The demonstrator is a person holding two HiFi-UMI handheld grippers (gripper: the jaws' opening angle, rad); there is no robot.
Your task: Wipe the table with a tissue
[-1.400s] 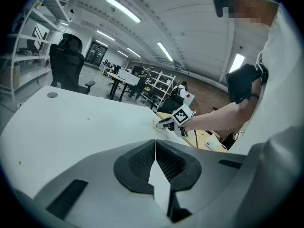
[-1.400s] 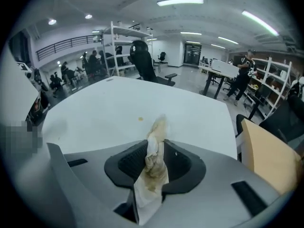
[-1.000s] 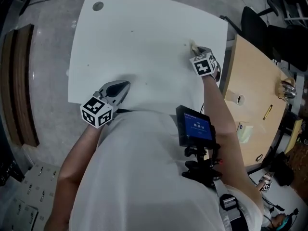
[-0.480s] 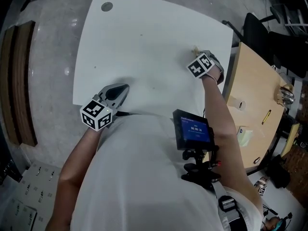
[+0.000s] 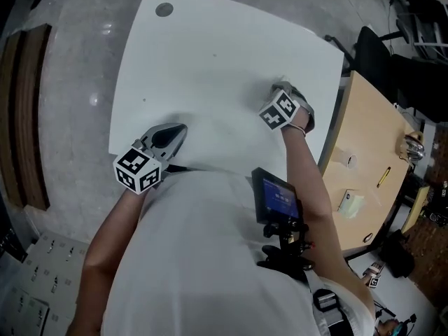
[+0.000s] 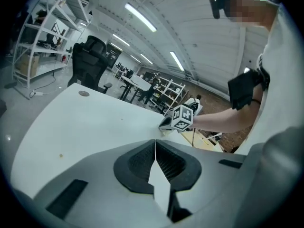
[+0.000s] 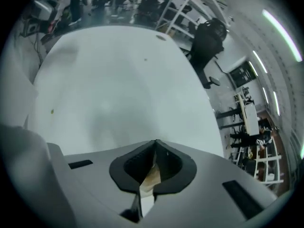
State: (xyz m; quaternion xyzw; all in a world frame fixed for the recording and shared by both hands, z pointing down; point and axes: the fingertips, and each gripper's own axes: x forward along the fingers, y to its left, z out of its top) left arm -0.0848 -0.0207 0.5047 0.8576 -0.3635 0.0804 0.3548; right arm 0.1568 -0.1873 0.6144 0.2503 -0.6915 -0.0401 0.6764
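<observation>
In the head view, the left tool (image 5: 180, 129) is held low over the near edge of the white worktop (image 5: 210, 47), its tips pointed away from the person. The right tool (image 5: 281, 86) is seen well to the right of it and further in, pointed steeply down at the worktop, with its marker cube (image 5: 280, 110) turned towards the camera. Just right of the right tool, past the worktop's edge, a wooden desk (image 5: 371, 152) is seen, and beyond that a black chair (image 5: 371, 44).

In the left gripper view, the left tool's jaws are seen pressed together at their tips, and nothing is held between them. Bare worktop is spread ahead of the tips. The right tool is seen ahead and slightly to the right, low on the worktop, carried on a bare forearm.

In the right gripper view, the right tool's jaws have just been closing and are now met at the tips. A beige tissue (image 7: 151, 174) is clamped between them, bunched in the hollow behind the tips. Worktop is seen ahead of the tool, and a small yellowish speck (image 7: 52, 111) lies on it well to the left of the jaws.
</observation>
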